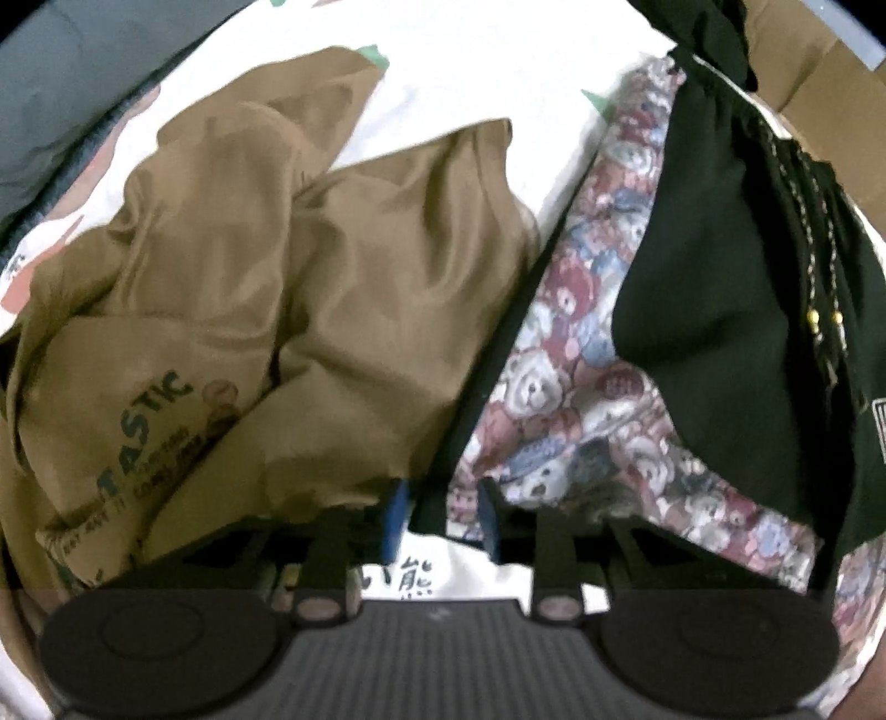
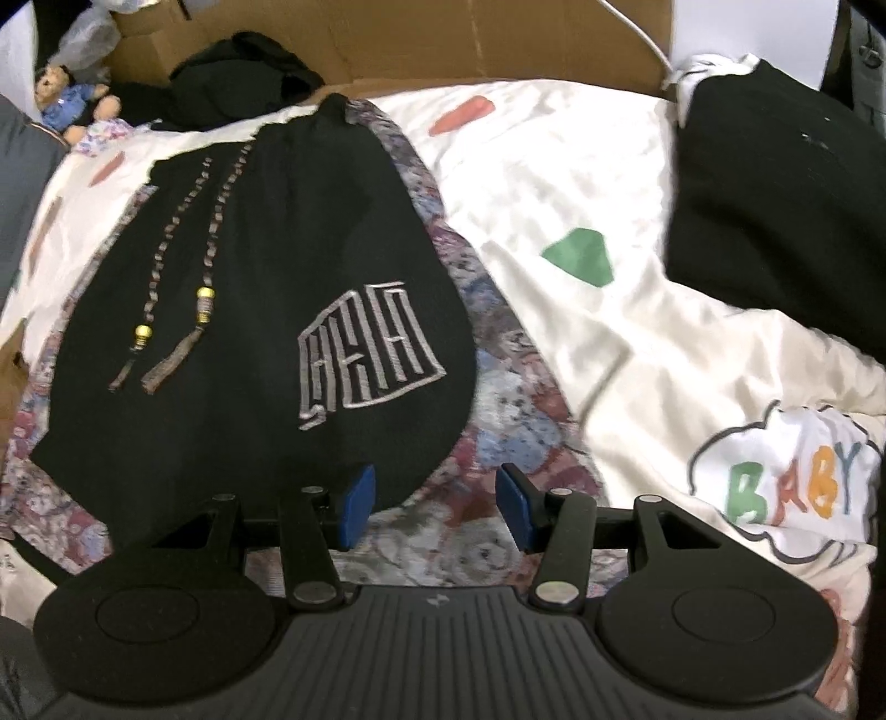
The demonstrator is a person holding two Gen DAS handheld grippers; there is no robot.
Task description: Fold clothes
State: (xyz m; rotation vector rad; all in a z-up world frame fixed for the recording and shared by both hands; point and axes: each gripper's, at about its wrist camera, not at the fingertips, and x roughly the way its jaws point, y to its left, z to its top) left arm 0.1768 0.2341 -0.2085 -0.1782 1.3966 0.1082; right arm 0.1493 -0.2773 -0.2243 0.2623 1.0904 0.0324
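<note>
A folded black garment (image 2: pixel 260 310) with a grey embroidered logo and beaded drawstrings lies on a teddy-bear print cloth (image 2: pixel 498 410). My right gripper (image 2: pixel 434 507) is open and empty, hovering over the print cloth just in front of the black garment's near edge. In the left wrist view the same black garment (image 1: pixel 720 288) lies on the bear print cloth (image 1: pixel 570 354), right of a crumpled tan shirt (image 1: pixel 310 288) with printed lettering. My left gripper (image 1: pixel 440 518) is open, low over the seam between the tan shirt and the print cloth, holding nothing.
All lies on a white bed cover (image 2: pixel 598 183) with coloured shapes. A white "BABY" garment (image 2: pixel 786 493) sits at right, another black garment (image 2: pixel 775 210) at far right. A cardboard box (image 2: pixel 443 39) with dark clothes and a small teddy bear (image 2: pixel 69 99) stand behind.
</note>
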